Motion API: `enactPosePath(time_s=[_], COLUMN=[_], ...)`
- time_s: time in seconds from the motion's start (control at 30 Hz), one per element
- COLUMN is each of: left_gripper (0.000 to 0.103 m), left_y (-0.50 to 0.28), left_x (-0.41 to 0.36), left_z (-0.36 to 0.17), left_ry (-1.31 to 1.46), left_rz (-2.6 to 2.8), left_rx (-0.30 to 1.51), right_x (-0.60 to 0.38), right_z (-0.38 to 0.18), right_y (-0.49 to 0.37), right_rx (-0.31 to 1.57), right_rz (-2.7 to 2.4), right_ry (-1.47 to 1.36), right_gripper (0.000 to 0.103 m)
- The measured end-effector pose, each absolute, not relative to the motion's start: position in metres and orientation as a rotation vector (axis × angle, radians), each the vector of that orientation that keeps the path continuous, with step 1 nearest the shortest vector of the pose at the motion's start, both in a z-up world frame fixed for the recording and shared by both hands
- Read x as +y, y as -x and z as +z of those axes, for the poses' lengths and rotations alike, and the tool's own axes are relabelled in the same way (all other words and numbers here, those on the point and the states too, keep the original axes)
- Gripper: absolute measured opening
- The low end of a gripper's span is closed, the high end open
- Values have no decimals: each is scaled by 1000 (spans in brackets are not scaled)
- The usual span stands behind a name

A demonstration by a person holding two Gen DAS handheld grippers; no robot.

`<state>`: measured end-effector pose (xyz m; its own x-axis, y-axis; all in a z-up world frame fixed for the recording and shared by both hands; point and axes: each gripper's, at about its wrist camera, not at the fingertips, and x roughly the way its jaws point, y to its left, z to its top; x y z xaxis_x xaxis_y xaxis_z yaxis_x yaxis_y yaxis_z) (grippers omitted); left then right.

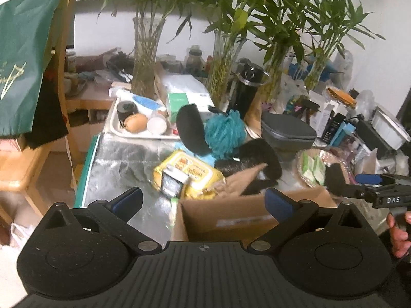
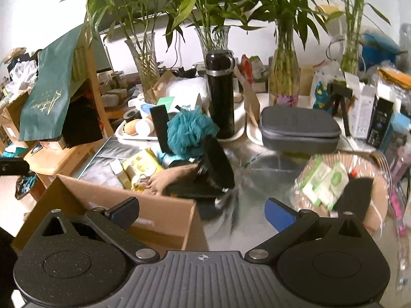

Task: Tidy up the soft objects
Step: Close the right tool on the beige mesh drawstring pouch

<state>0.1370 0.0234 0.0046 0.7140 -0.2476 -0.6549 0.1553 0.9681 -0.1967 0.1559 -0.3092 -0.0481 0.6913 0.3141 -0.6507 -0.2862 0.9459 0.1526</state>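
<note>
Now, sweeping left to right: the left gripper [image 1: 203, 202] hangs with jaws wide apart and nothing between them, poised over the near wall of the cardboard box [image 1: 231, 218]. Just beyond the box on the foil-covered counter [image 1: 123, 159] lies the yellow wipes pack [image 1: 190, 174], and behind it the teal bath pouf [image 1: 224, 133] sits against a black foam pad [image 1: 190, 131]. Moving right, a dark furry piece [image 1: 257, 154] drapes near the box's raised flap. Further right, the right gripper [image 2: 201, 211] is also spread open and empty, hovering over the box's right corner, with the woven basket [image 2: 380, 179] off to its right. The pouf lies dead ahead and a little left of the right gripper, a rounded bundle with no clear long axis; I'd judge the left gripper slightly better lined up, straight across the box.
</note>
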Motion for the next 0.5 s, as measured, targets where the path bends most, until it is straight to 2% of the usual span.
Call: enactPosePath(time_s=[0.5], left_gripper=[103], left_y=[-204], left_x=[27], left_z=[-22], left_ry=[78], left_rz=[-199], left_rx=[697], right_x=[-309], right_z=[-83], right_y=[-226], right_rx=[705], right_rz=[383], right_ry=[-54], right_gripper=[103])
